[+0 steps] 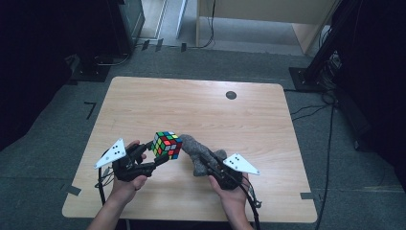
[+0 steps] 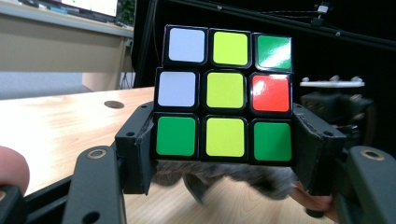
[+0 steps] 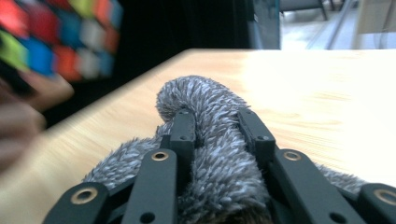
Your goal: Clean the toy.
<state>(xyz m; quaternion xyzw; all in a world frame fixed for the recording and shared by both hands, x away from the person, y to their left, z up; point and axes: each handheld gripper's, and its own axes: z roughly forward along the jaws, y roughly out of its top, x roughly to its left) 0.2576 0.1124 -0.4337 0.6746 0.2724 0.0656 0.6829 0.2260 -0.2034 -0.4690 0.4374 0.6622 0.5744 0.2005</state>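
At left, our left hand-held gripper (image 1: pixel 160 160) clamps a colourful puzzle cube (image 1: pixel 167 144), lifted above the wooden table (image 1: pixel 143 103). At right, our right hand-held gripper (image 1: pixel 203 163) pinches a grey fuzzy cloth (image 1: pixel 197 152) just beside the cube. Both things are grasped; we judge wiping the cube remains.

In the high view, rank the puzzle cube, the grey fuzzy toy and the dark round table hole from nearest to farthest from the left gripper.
1. Puzzle cube, between its jaws.
2. Grey fuzzy toy, just right of the cube.
3. Dark round hole, near the far edge.
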